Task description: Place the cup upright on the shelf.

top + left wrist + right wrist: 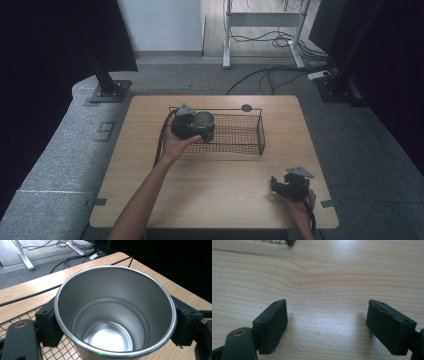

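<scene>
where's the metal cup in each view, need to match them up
High view: the metal cup is held in the left gripper, over the left end of the wire basket.
Left gripper view: the cup sits centre frame, open mouth up, a jaw on each side.
Right gripper view: I can't find it there.
Shared landmark: the wooden table.

so there's a stainless steel cup (115,312), plain brushed metal with a rolled rim and a stepped inside, empty, standing upright with the mouth facing up. It's clamped on both sides of its wall by the left tool (192,125), held over the left end of a black wire mesh basket (250,134). Can't tell if it's touching the basket floor. The basket sits toward the far middle of the wooden counter (210,185)
</scene>
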